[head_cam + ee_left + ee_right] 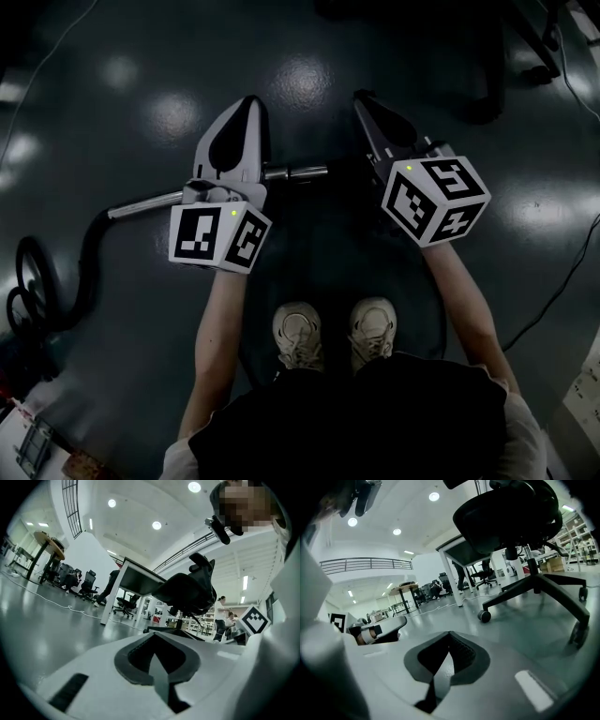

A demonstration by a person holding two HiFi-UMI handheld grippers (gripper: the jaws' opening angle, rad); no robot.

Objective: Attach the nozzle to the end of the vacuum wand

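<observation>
In the head view the metal vacuum wand (295,172) lies across the dark floor, partly hidden beneath my left gripper (249,103). It runs left to a black hose (89,251). The left gripper is held level above the wand, jaws shut with nothing between them. In the left gripper view the left gripper (159,641) shows closed pads and only the room beyond. My right gripper (362,97) hovers beside it, also shut and empty. The right gripper view confirms the right gripper (449,641) shut. I cannot pick out the nozzle in any view.
A black office chair (511,517) stands close ahead on a wheeled base (543,585); its legs show at the head view's top right (487,94). Cables (562,281) trail over the floor. The person's shoes (298,333) are below the grippers. A desk (136,578) stands farther off.
</observation>
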